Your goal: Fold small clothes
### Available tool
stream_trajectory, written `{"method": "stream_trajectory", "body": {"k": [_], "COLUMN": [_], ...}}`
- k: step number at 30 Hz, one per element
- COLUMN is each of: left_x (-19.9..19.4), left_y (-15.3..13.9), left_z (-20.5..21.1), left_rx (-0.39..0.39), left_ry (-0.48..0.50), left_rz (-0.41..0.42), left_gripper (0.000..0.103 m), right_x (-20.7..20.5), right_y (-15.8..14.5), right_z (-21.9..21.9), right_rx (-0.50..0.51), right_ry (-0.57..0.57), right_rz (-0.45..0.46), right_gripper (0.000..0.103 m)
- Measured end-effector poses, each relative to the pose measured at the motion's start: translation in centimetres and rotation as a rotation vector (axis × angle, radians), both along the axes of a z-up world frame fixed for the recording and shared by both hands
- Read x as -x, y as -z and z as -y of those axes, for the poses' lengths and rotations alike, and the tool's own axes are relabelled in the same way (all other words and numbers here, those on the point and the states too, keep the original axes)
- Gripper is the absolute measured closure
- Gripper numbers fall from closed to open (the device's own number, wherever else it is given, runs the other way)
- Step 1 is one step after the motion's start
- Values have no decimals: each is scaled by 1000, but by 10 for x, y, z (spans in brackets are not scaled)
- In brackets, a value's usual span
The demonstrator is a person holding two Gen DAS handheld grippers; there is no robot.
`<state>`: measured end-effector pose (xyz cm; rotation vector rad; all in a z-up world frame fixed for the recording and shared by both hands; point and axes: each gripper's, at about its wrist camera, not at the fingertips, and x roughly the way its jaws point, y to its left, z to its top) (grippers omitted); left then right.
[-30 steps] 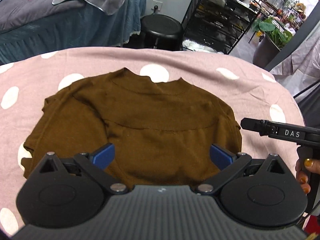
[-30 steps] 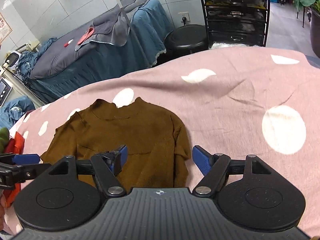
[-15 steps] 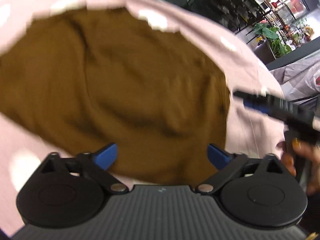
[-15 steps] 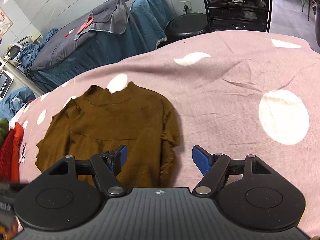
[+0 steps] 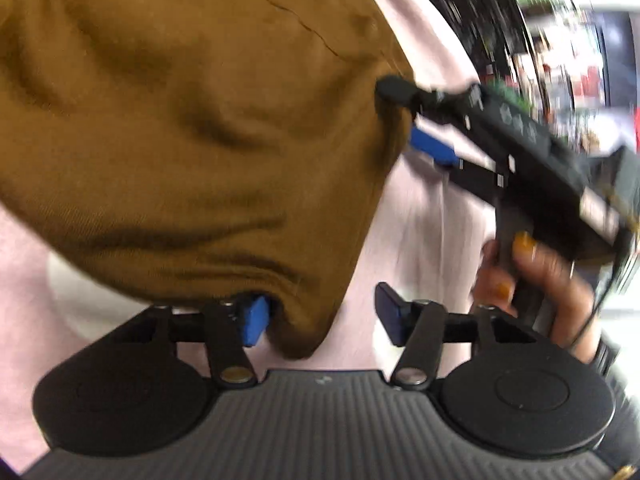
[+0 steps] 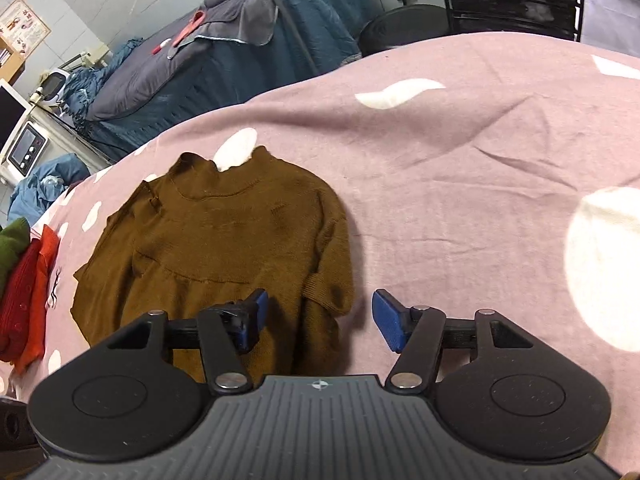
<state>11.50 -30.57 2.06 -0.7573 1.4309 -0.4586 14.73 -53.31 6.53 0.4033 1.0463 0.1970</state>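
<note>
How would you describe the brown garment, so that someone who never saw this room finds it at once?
Look at the pink cloth with white spots covering the wide surface. The brown sweater lies flat on it, collar pointing away. Unlike the red and green clothes piled at the cloth's left edge, it is spread out alone.

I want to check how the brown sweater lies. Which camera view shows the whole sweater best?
The right wrist view: the brown sweater lies whole and sharp on the pink dotted cloth, collar far. The left wrist view is close and blurred, showing only its lower part and a hem corner between the closing left claw.
</note>
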Motion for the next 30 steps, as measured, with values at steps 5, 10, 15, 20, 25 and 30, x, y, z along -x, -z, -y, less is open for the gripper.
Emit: {"method": "stream_trajectory", "body": {"k": [5, 10, 15, 20, 25, 30], "left_x": [-14, -16, -30, -48, -49, -50], "left_y": [12, -8, -45, -67, -62, -36], "left_z": [-3, -9, -86, -197, -286, -325], "left_rx": [23, 63, 108, 5, -133, -253], "left_ry": [-35, -3, -121, -321, -489, -521], "left_rz": [-45, 7, 114, 200, 210, 87], "left_gripper": [93, 94, 94, 94, 93, 72], "right_x": [-4, -6, -25, -78, -125, -142], "right_y": [2, -7, -42, -65, -51, -18], "right_z": [-9, -15, -46, -133, -252, -331], "right_rx": [25, 19, -77, -175, -191, -130], "right_ry": [-47, -32, -38, -120, -241, -311], "right_rz": [-3, 13, 72, 110, 82, 30], "right_gripper": [40, 83, 83, 84, 84, 56]}}
